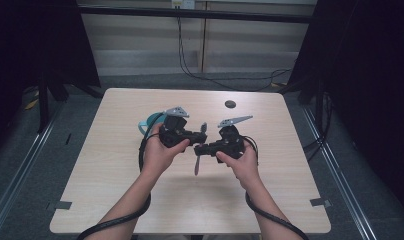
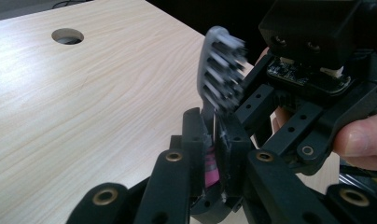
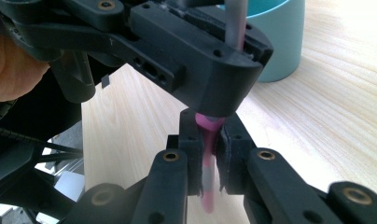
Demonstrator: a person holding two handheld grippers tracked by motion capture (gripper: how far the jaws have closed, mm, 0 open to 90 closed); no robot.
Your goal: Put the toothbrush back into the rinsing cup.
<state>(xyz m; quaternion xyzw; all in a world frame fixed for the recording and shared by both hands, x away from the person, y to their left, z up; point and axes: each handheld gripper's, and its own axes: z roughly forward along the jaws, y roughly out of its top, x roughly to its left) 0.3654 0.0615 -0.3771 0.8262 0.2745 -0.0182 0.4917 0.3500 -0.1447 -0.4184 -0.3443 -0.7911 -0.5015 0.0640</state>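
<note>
Left hand-held gripper (image 2: 214, 140) and right hand-held gripper (image 3: 213, 135), both clamped on toothbrush (image 2: 219, 70)

The left hand-held gripper (image 2: 213, 140) clamps a toothbrush (image 2: 219, 70), its bristled head slightly blurred, above the table (image 2: 84, 102).

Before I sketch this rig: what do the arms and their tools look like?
Both forearms are bare, no sleeves. Each hand carries a black tool: left tool, right tool. Each has perforated link jaws with brass-coloured pivots, a grey three-cornered plate on top, and a thick black cable trailing.
</note>
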